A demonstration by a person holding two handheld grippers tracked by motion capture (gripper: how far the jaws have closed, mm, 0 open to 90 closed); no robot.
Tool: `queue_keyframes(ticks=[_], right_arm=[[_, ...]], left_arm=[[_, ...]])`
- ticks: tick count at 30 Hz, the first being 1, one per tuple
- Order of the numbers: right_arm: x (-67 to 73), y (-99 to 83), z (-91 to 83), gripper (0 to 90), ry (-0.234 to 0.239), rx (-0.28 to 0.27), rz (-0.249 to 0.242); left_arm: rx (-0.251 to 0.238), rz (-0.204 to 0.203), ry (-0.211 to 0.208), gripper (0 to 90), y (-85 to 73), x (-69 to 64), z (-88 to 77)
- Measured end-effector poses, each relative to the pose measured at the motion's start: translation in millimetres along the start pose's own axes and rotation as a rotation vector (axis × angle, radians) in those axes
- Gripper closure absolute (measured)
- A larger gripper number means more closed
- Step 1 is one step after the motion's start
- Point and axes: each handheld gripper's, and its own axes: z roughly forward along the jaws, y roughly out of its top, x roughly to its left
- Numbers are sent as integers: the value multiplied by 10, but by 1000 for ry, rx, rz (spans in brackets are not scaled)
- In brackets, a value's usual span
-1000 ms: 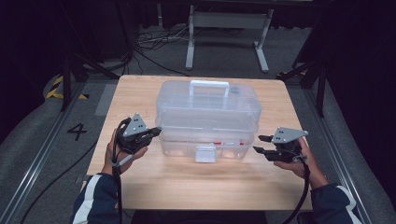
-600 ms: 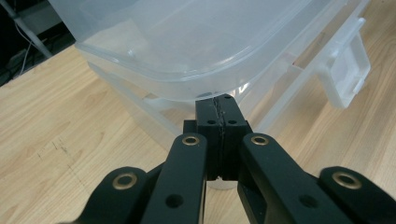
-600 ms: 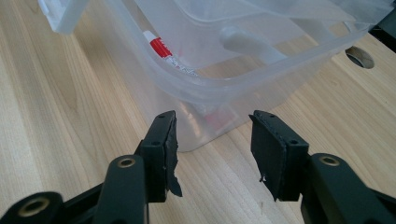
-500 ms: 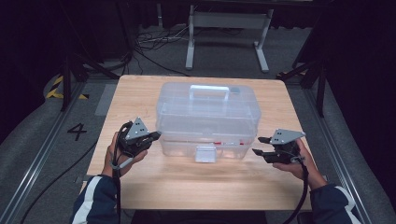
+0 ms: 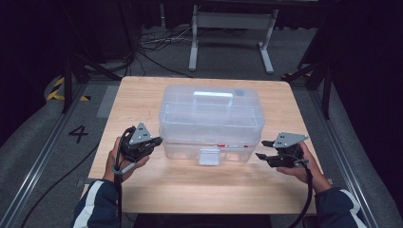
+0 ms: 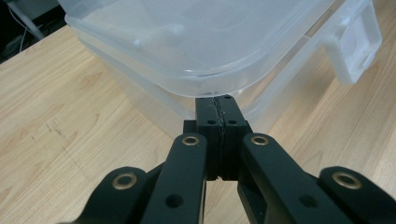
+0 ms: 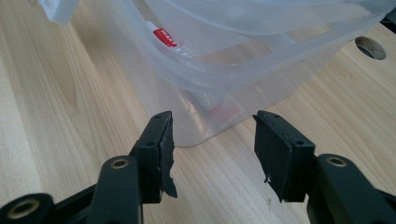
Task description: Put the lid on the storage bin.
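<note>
**Operator:** Since the clear plastic box (image 5: 211, 121) sits in the middle of the tabletop (image 5: 142, 95) with its front latch (image 5: 209, 156) toward the person, why are the two tools placed at its front corners?

**Technician:** That placement brackets the box from both sides, which probably suits steadying it or working the lid. The left gripper (image 5: 154, 141) has its jaws fully closed, pad against pad, with nothing between them; in the left gripper view the tips (image 6: 219, 114) rest right at the box's lower rim, tucked under the lid's overhang (image 6: 205, 70).

**Operator:** And the right one?

**Technician:** The right gripper (image 5: 264, 149) stands just beside the box's front right corner, not touching it. Its jaws are about half open and have just been widening; they hold nothing. In the right gripper view the corner (image 7: 201, 126) lies ahead of the gap, so a grip on that corner looks likely.
</note>
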Motion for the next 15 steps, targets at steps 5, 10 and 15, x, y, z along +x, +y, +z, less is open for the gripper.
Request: queue_keyframes(ticks=[5,10,15], right_arm=[[-1,-3,2,476,-1,2,-1],[6,-3,4,476,4,6,-2],[12,0,7,475,3,8,-6]], left_arm=[[11,2,9,900,-33,-3,1],[19,1,11,900,-62,-1,1],[29,1,15,900,-87,-4,5]])
